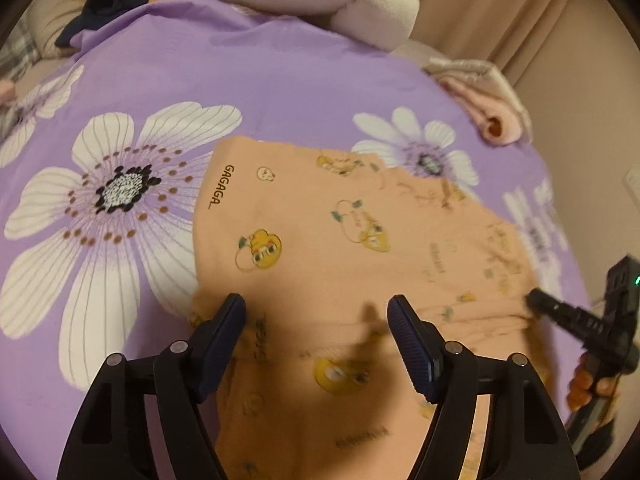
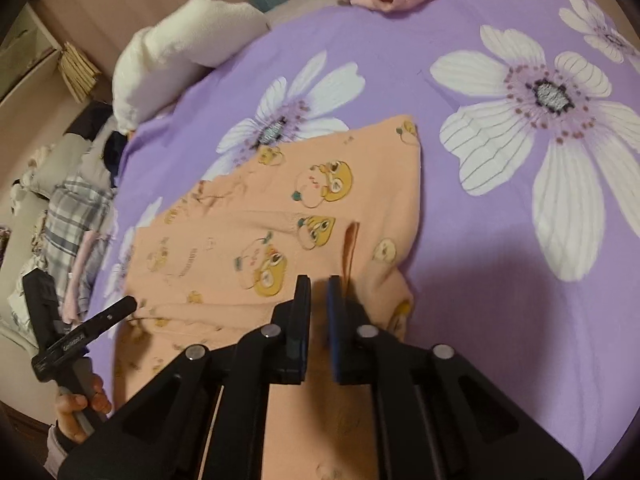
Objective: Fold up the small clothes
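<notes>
The small peach cloth with yellow cartoon faces (image 1: 320, 240) lies on the purple flowered bedsheet (image 1: 280, 80). The left gripper (image 1: 316, 308) stands wide open above it. The right gripper (image 2: 319, 284) is almost closed, a thin gap showing, holding nothing.

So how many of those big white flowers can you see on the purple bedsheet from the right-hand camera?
3 show fully: one at right, one above the peach garment, one at the far right edge. The garment may hide others.
</notes>
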Demonstrator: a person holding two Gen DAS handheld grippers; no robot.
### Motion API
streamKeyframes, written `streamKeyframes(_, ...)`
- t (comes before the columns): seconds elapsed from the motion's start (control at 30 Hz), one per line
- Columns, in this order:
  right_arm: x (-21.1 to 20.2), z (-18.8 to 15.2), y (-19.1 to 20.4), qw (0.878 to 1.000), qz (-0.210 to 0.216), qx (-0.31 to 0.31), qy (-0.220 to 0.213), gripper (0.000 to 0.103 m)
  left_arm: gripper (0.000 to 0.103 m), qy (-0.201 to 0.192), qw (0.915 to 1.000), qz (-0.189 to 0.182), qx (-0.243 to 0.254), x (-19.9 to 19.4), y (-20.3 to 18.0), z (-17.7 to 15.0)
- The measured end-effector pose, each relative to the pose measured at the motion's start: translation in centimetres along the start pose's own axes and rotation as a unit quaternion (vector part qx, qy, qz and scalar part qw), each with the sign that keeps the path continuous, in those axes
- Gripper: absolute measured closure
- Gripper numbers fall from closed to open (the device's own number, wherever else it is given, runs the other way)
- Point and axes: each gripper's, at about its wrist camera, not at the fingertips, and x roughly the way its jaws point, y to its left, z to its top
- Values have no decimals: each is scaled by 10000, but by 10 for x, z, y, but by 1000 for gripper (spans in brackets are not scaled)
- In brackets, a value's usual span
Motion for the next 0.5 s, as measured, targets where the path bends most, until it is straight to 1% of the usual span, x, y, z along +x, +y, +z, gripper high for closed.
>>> streamKeyframes(0.03, -12, -4, 3, 9999, 32, -87, -82, 80, 30, -21, 9999, -106, -40, -9, 1, -3)
streamKeyframes(0.1, -28, -13, 7, 9996, 150, -162, -162, 73, 27, 8, 9997, -211, -102, -25, 3, -12)
streamKeyframes(0.17, -48, -27, 8, 9992, 234, -262, -211, 69, 20, -3, 9996, -272, -126, -43, 8, -28)
streamKeyframes(0.23, -66, -44, 4, 9991, 225, -281, -245, 62, 20, 10, 9995, -297, -146, -58, 14, -43)
streamKeyframes(0.3, -78, -58, -3, 9992, 242, -209, -219, 57, 20, 13, 9991, -336, -269, -71, 21, -58)
streamKeyframes(0.4, -95, -85, -18, 9994, 300, -14, -147, 56, 20, 72, 9968, -546, -577, -87, 37, -80)
streamKeyframes(0.5, -106, -107, -31, 9995, 229, 186, -63, 56, 20, 170, 9952, -575, -777, -93, 46, -102)
